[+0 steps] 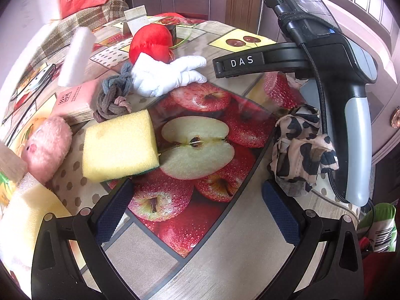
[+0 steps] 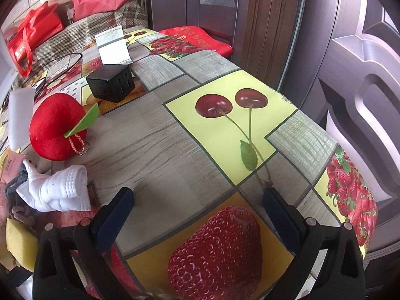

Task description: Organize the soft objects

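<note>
My left gripper (image 1: pixel 197 192) is open and empty above a glass apple-print board (image 1: pixel 200 155). A yellow sponge (image 1: pixel 120 147) lies on the board's left edge, just past my left finger. A leopard-print cloth (image 1: pixel 300 147) lies right of the board, beside my right finger. Behind are a white glove (image 1: pixel 167 75), a red plush apple (image 1: pixel 151 42), knotted hair ties (image 1: pixel 112 100) and a pink plush toy (image 1: pixel 47 145). My right gripper (image 2: pixel 198 197) is open and empty over the tablecloth; its body shows in the left wrist view (image 1: pixel 325 57). The apple (image 2: pixel 56 127) and glove (image 2: pixel 57 190) lie to its left.
A pink tissue pack (image 1: pixel 75 100), a white foam block (image 1: pixel 76 57) and another sponge (image 1: pixel 27 215) lie at left. A black charger cube (image 2: pixel 111 82), a cable (image 2: pixel 57 62) and a card (image 2: pixel 113 46) sit at the back. The table edge (image 2: pixel 350 150) runs along the right, doors beyond.
</note>
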`<move>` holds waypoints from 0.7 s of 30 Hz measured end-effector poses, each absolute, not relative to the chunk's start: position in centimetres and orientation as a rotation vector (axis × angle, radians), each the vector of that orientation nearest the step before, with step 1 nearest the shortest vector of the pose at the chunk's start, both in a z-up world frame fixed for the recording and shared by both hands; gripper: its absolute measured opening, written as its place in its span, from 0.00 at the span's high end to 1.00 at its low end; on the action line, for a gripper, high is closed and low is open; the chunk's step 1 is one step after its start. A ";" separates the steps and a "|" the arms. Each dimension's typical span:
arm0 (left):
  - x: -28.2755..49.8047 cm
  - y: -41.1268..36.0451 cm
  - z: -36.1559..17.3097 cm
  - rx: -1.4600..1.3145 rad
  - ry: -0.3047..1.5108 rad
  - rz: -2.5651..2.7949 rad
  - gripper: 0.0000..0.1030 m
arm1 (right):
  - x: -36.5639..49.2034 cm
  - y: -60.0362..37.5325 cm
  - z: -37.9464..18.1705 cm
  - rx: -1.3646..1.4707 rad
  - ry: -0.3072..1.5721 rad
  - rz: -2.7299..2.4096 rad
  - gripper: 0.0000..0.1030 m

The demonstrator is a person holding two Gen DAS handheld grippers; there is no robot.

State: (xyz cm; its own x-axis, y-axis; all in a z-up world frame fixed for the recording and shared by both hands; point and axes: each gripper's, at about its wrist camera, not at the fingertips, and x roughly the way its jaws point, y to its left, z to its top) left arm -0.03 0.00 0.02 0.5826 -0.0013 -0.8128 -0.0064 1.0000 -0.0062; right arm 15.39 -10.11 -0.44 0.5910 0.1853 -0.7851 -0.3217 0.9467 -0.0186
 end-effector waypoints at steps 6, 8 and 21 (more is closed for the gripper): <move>0.0 0.0 0.0 -0.009 0.949 0.003 0.01 | 15.4 -10.1 -0.4 -0.165 0.892 0.296 0.00; 0.0 0.0 0.0 -0.009 0.949 0.003 0.01 | 15.4 -10.1 -0.4 -0.165 0.892 0.296 0.00; 0.0 0.0 0.0 -0.009 0.949 0.003 0.01 | 15.4 -10.1 -0.4 -0.165 0.892 0.296 0.00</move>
